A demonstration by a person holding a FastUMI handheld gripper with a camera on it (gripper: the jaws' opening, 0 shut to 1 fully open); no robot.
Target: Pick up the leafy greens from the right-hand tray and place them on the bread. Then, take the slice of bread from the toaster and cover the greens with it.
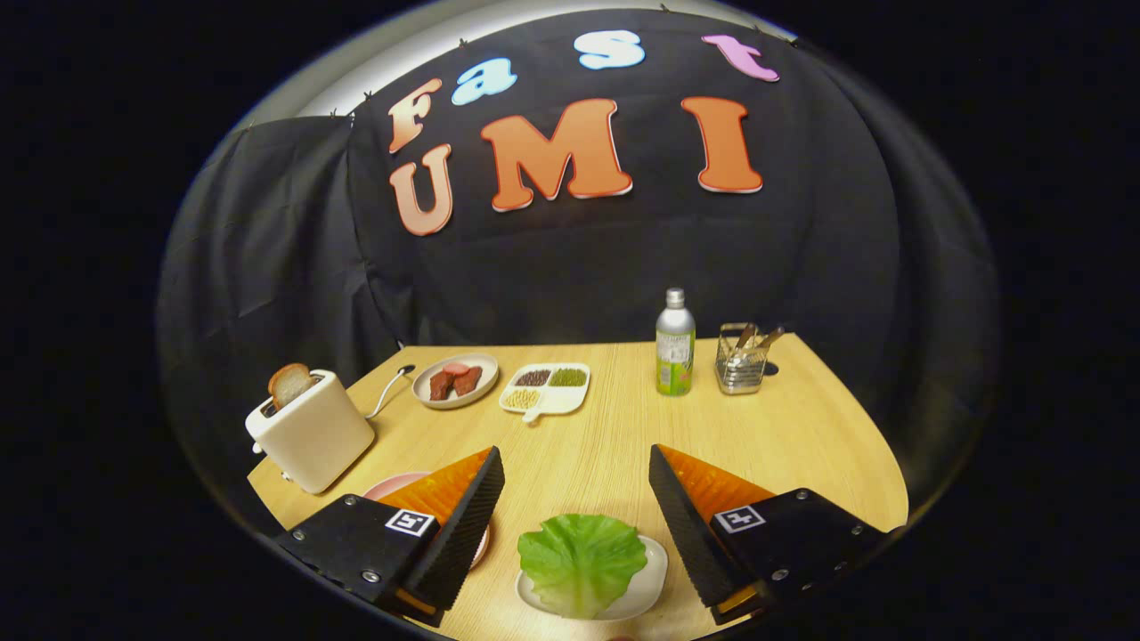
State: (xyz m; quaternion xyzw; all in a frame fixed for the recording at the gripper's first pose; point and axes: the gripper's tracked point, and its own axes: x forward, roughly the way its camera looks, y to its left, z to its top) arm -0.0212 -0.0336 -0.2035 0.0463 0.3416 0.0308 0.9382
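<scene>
A green lettuce leaf [581, 559] lies on a small white tray [655, 570] right between my two fingers, near the table's front edge. My gripper [577, 485] hangs above it, open wide, with nothing held. To the left, a cream toaster [312, 434] stands near the table's edge with a slice of bread [290, 384] sticking out of its slot. A pink plate [392, 486] lies mostly hidden behind the left finger; what is on it I cannot see.
Further back on the wooden table [802, 427] are a plate of red meat pieces [456, 380], a divided dish of grains [546, 389], a spoon [390, 388], a green bottle [675, 343] and a wire cutlery holder [741, 360].
</scene>
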